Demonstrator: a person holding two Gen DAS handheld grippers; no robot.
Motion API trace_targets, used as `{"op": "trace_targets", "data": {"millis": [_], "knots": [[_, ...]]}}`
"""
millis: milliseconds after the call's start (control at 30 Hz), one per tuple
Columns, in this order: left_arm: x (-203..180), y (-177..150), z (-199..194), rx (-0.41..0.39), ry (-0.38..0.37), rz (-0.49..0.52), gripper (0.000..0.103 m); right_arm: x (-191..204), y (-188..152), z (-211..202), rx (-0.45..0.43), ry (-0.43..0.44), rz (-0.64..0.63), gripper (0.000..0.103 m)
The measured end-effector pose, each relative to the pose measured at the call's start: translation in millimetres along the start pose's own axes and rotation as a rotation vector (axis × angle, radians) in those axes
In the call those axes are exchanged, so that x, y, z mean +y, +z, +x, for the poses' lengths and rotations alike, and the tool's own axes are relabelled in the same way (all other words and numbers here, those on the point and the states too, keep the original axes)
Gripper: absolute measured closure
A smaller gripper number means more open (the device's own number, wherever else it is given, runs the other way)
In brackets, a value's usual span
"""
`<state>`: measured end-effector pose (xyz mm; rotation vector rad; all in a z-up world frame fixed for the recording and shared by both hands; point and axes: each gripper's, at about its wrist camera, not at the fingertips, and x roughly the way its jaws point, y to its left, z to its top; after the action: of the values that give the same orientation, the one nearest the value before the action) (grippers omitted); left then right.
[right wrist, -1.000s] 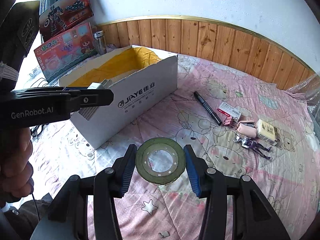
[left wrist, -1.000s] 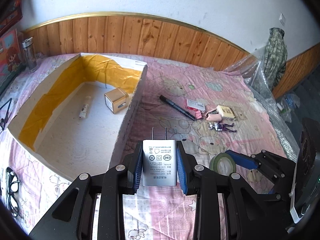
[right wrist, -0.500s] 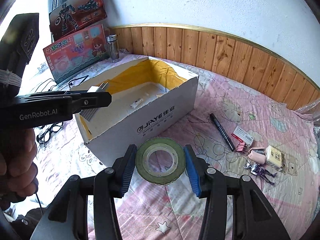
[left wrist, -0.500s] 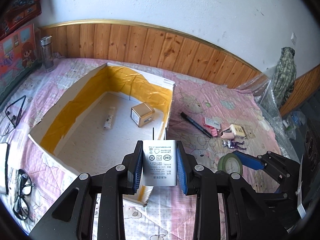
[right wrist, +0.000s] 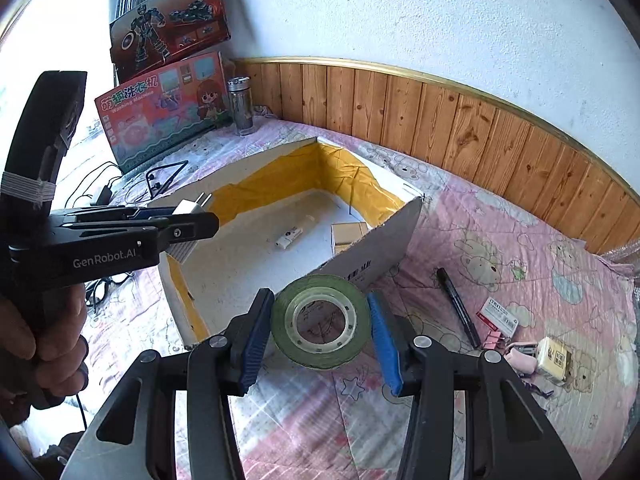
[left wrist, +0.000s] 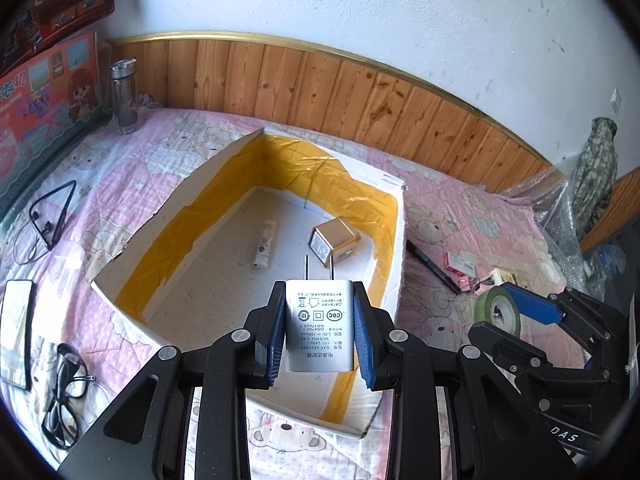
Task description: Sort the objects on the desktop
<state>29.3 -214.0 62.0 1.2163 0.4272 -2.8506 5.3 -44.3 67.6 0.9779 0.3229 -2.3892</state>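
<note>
**Open box top, crowded bed to the right**

The white cardboard box with yellow-taped inner walls stands open at the top, so entry from above is free. On its floor only a small gold cube and a white stick-shaped item take up room toward the far wall; the near floor is bare. Right of the box, a black marker pen and small clutter lie on the pink cartoon-print bed cover.

Bright daylight from upper left of the right hand-held gripper, window area blown out white; glare on the box's yellow tape lining; strong fisheye bowing, dark vignette at corners; both views sharp, shadows soft.
</note>
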Motion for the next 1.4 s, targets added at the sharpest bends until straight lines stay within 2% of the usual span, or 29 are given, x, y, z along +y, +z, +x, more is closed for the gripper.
{"op": "trace_targets", "data": {"millis": [733, 1400], "knots": [[39.1, 29.3, 46.6, 0.11, 0.056, -0.046, 0.071, 23.0, 65.6, 51.0, 0.04, 0.0, -0.139, 0.054], [63.3, 42.2, 82.3, 0.216, 0.057, -0.098, 0.071, 42.7, 88.4, 121.8, 0.2, -0.008, -0.285, 0.054]]}}
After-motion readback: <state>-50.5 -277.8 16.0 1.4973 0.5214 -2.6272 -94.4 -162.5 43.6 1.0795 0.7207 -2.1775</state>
